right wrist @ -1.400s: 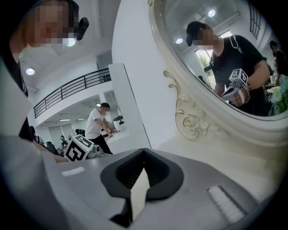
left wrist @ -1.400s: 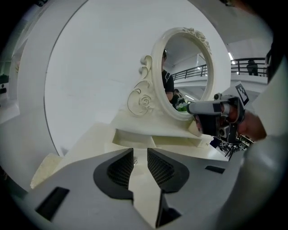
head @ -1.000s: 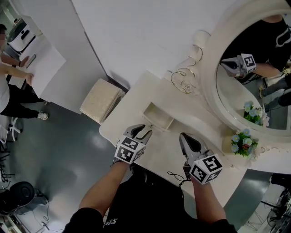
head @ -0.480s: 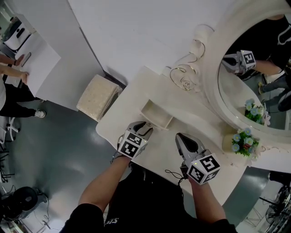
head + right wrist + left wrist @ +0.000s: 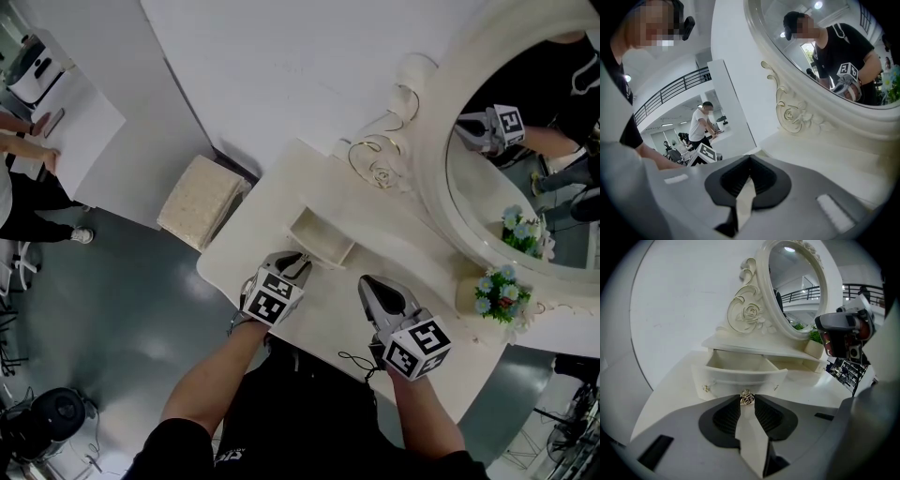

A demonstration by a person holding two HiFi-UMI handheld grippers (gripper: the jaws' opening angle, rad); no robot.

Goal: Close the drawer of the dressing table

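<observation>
The white dressing table [image 5: 272, 202] has its small drawer [image 5: 323, 239] pulled out; in the left gripper view the drawer [image 5: 740, 373] stands open and empty, with a gold rose-shaped knob [image 5: 747, 398] on its curved front. My left gripper [image 5: 298, 265] is at that front, and its jaws [image 5: 747, 400] are closing with the knob between the tips, both pads touching it. My right gripper [image 5: 370, 286] hovers over the tabletop to the right of the drawer, shut and empty [image 5: 749, 161].
A large oval mirror [image 5: 525, 141] with carved scrollwork stands behind the drawer. A small pot of flowers [image 5: 495, 295] sits at the right of the tabletop. A cream stool [image 5: 202, 202] stands on the floor at the left, and a person [image 5: 19, 187] stands beyond it.
My left gripper has edged in toward the drawer front, up to the knob. The right gripper has stayed in place.
</observation>
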